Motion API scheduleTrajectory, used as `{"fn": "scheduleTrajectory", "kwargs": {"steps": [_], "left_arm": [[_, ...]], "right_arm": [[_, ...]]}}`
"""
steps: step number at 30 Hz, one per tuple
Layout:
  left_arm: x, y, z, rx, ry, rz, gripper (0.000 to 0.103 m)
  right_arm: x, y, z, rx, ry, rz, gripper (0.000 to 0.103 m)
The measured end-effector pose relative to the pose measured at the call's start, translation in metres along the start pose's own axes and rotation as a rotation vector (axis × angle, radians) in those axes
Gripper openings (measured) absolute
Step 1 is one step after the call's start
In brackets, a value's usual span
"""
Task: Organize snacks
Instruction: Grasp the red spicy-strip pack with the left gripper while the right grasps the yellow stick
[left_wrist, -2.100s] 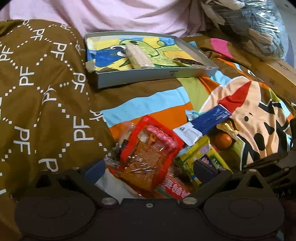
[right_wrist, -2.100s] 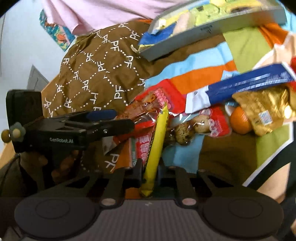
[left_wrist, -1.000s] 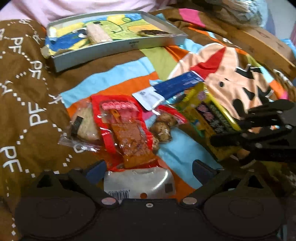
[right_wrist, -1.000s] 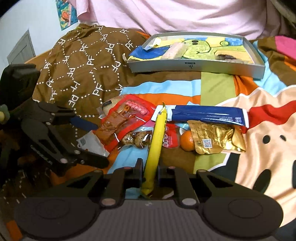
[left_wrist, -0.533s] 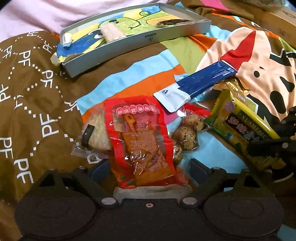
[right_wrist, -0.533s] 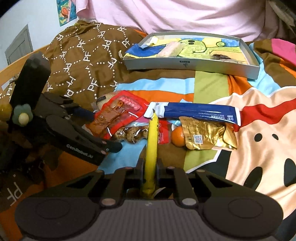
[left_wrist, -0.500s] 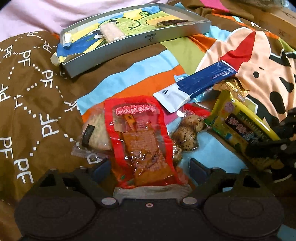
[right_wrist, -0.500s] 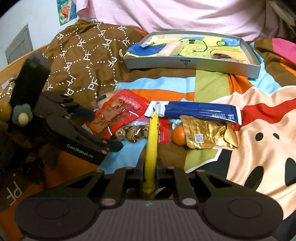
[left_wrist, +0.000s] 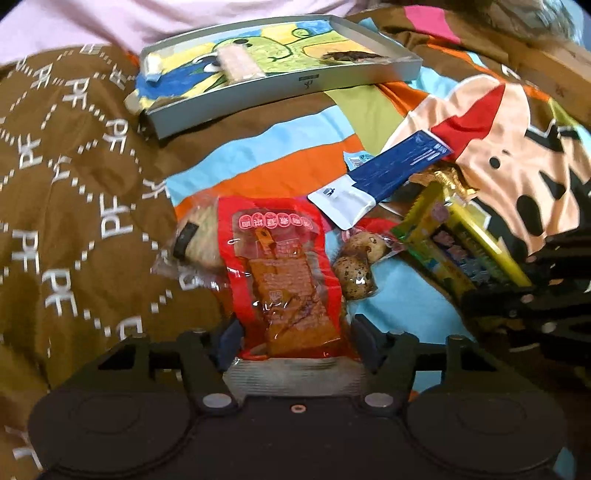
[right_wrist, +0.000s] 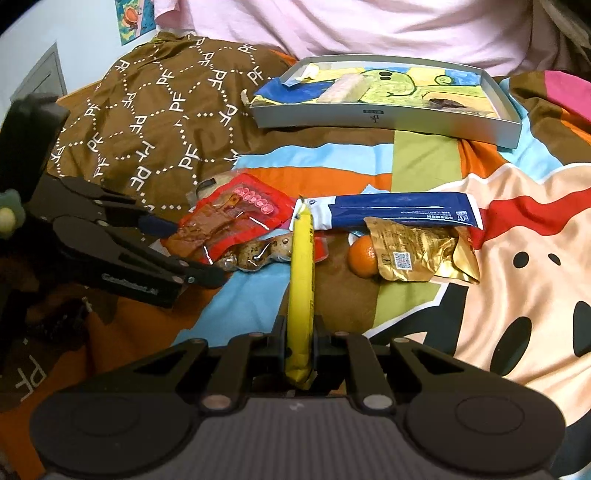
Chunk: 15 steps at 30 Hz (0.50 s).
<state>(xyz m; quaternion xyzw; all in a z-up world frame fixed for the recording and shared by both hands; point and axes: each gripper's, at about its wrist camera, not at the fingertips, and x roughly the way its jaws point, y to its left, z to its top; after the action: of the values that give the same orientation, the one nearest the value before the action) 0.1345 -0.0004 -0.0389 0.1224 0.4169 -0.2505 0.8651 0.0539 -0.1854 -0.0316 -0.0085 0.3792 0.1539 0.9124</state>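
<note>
Snacks lay heaped on the patterned bedspread (right_wrist: 325, 158), near its middle, while the grey tray (right_wrist: 388, 123) sat toward the far edge below the pink bedding, already carrying a pale wrapped bar (right_wrist: 343, 90) and a dark piece, which suggests it was the place where the sorted items were meant to go. At the left of the heap the left gripper (left_wrist: 291, 332) reached down over the red packet (left_wrist: 284, 273), its jaws closing with the packet's near end between them; whether the pads were already pressing I could not tell, though the approach from the short end looked chosen to catch the flat pouch by its sealed edge. Beside it lay a clear pack of speckled eggs (left_wrist: 356, 266). Next, the right gripper (right_wrist: 300, 343) had its jaws clamped on the yellow packet (right_wrist: 301, 280), held edge-on and raised above the spread, probably waiting for its turn at the tray. Farther right rested a blue packet (right_wrist: 402, 214), an orange (right_wrist: 364, 256) and a gold wrapper (right_wrist: 417, 253), untouched.
</note>
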Motion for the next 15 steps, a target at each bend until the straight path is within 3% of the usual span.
{"fn": "scheduleTrajectory", "kwargs": {"steps": [4, 15], "left_arm": [[-0.014, 0.003, -0.007, -0.08, 0.015, -0.035, 0.064], [-0.013, 0.005, -0.008, -0.1, -0.002, -0.039, 0.074]], "right_arm": [[0.0, 0.0, 0.0, -0.003, 0.001, 0.004, 0.015], [0.004, -0.002, -0.001, 0.007, 0.009, 0.007, 0.016]]}}
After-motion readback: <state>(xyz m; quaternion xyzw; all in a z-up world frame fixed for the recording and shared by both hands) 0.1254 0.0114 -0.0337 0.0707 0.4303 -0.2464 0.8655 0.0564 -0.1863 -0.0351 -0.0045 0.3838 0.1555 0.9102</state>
